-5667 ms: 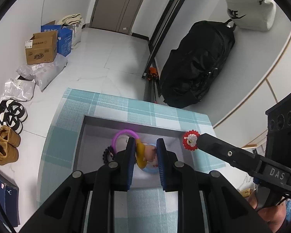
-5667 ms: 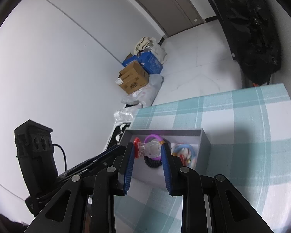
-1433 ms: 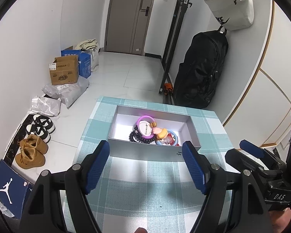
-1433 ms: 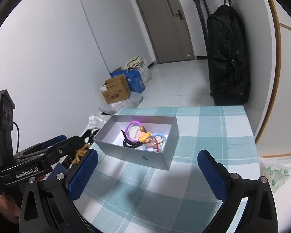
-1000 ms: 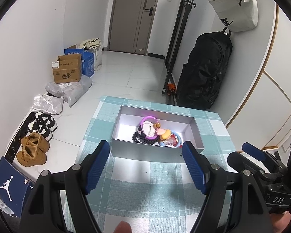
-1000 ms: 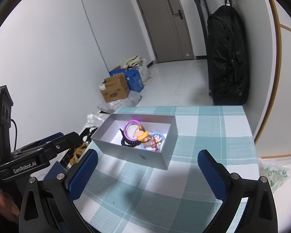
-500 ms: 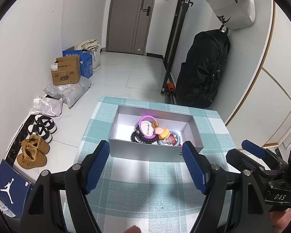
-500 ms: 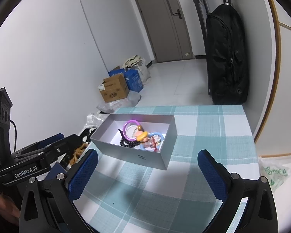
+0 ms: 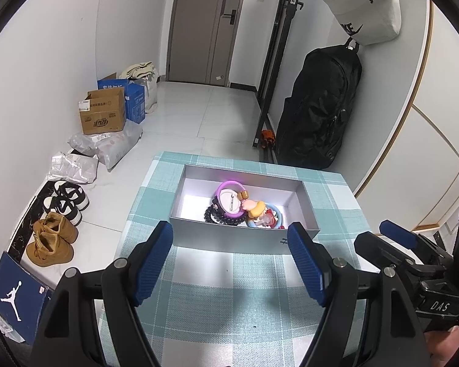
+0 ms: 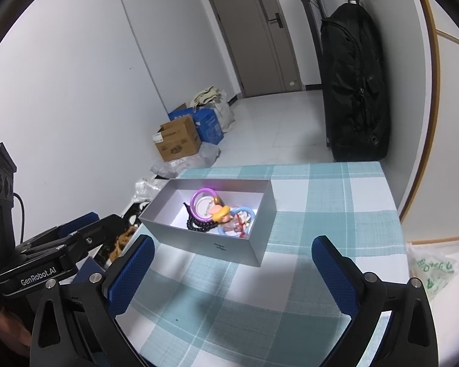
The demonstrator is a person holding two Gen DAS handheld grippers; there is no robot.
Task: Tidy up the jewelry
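Both tongs are wide open with nothing in them right now. The left gripper (image 9: 231, 255) hangs back over the checked tablecloth (image 9: 229, 299), pads spread on either side of the near wall of the grey box (image 9: 229, 240) without touching it. The right gripper (image 10: 232, 270) does the same from its side, jaws wide and empty.

What's changed: a few seconds back both were right down at the box with jaws narrow, the left one closed around a little figure and the right one on a small piece too, plus a red flower-looking bit near the rim. Now they've pulled away and let go, and over the last second or so nothing really moves.

The jewelry is all piled in the box: the purple ring (image 9: 229, 197), black bead bracelet (image 9: 220, 217), a blue ring (image 10: 238, 221) and the small figure (image 9: 254, 206) tangled together. Nothing loose on the cloth that I can see, so I'd guess this is pretty much done.
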